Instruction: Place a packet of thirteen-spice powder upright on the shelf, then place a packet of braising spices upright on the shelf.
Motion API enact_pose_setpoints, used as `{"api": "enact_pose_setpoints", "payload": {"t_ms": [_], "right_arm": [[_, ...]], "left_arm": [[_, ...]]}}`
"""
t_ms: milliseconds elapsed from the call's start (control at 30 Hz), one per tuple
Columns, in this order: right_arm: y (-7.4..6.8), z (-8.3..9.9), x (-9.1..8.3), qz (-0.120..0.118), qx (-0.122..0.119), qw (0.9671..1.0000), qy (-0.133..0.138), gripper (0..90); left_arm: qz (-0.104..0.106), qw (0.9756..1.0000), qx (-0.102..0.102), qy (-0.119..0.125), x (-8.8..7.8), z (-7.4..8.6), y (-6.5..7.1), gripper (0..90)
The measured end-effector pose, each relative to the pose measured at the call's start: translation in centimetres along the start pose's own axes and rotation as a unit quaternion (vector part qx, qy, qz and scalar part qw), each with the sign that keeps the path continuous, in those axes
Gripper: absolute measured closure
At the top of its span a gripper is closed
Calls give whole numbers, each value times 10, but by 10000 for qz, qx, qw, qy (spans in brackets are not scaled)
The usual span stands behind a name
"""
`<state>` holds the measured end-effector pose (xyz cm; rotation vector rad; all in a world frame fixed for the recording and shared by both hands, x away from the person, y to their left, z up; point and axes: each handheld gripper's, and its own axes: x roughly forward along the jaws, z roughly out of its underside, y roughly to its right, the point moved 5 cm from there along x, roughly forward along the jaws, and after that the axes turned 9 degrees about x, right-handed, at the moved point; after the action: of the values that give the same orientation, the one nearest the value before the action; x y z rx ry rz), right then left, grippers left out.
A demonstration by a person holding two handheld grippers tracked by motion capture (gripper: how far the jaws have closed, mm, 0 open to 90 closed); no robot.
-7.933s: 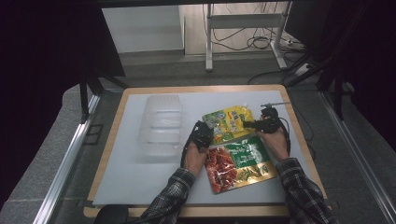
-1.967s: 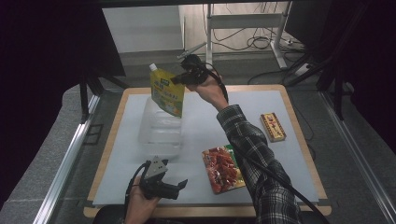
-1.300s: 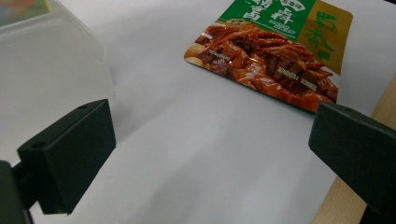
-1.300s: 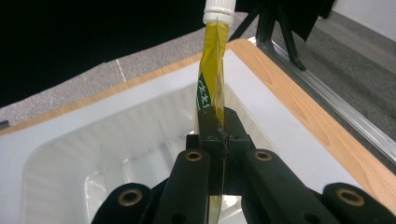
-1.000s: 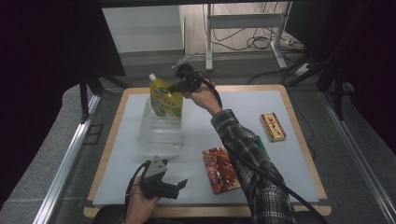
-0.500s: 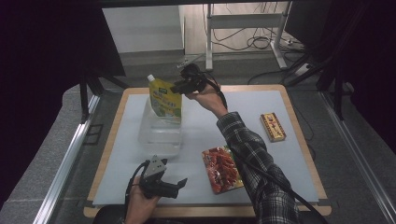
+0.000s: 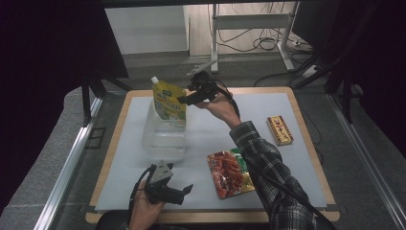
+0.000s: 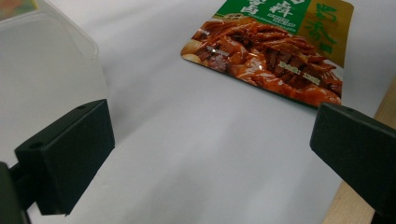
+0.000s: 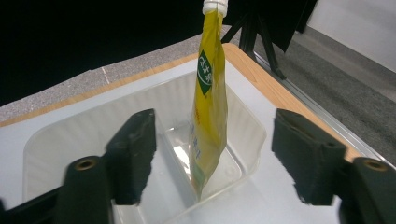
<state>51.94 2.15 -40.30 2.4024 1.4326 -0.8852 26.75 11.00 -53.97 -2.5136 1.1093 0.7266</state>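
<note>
right tool view: yellow pouch stands in tray.

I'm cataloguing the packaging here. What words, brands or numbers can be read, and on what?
Yellow spouted pouch standing in the clear plastic tray: white characters on a green label, too blurred to read.
Red and green flat snack packet: large yellow-green characters on a gold corner and white print on green, cut off and not legible.
Small red and gold box: print too small to read.

Lab, curtained test table (black drapes), floor cables
</note>
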Motion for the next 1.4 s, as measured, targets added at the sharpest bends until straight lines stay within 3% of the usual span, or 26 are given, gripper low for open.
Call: {"api": "enact_pose_setpoints", "payload": {"t_ms": [233, 700, 900, 1400], "right_arm": [[-2, 7, -5, 2, -75, 10000, -8, 210], [-7, 28, -15, -99, -115, 9997, -167, 127], [-7, 39, -21, -66, -158, 9997, -201, 107], [-10, 77, -31, -37, -163, 9992, -352, 64]], "left_arm": [[16, 9998, -11, 191, -2, -2, 0, 0], [225, 9994, -62, 248, 1, -4, 4, 0], [229, 9994, 39, 274, 2, -4, 7, 0], [274, 9996, -1, 11, 7, -3, 9, 0]]}}
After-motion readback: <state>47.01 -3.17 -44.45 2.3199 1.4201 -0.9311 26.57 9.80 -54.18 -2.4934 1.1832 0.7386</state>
